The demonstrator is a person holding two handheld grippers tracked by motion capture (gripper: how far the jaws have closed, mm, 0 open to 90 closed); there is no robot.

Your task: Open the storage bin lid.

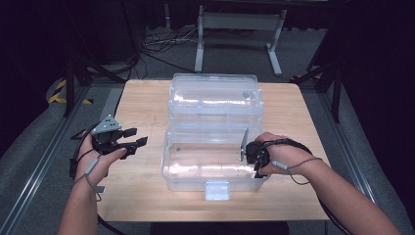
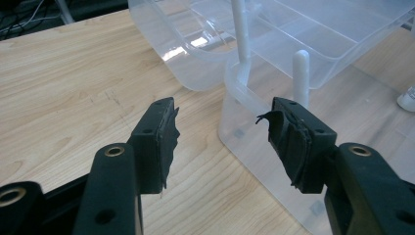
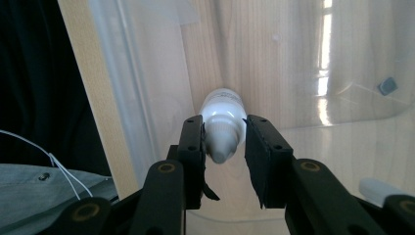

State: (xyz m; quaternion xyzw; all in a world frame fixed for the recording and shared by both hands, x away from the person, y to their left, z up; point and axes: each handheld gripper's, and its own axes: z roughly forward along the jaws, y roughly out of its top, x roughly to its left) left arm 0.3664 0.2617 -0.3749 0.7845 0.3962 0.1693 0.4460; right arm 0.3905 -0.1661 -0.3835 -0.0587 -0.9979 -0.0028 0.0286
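Observation:
A clear plastic box [image 1: 169, 164] stands open in the middle of the wooden table [image 1: 142, 103], its lid and inner tray [image 1: 213, 98] raised at the back. My right gripper [image 1: 255, 157] reaches into the box at its right end. In the right gripper view a small white bottle [image 3: 222, 110] lies on the box floor with its cap between the jaws of my right gripper [image 3: 225, 121]. The pads stand close on either side with a thin gap. My left gripper [image 1: 138, 136] hovers open left of the box, nothing between its jaws, as the left gripper view [image 2: 222, 110] also shows.
The box has a white latch [image 1: 217, 190] at its front edge. White link arms [image 2: 301, 73] carry the tray above the box wall [image 2: 254, 147]. Bare table lies left of the box. Metal frame legs [image 1: 199, 44] and cables sit on the floor behind the table.

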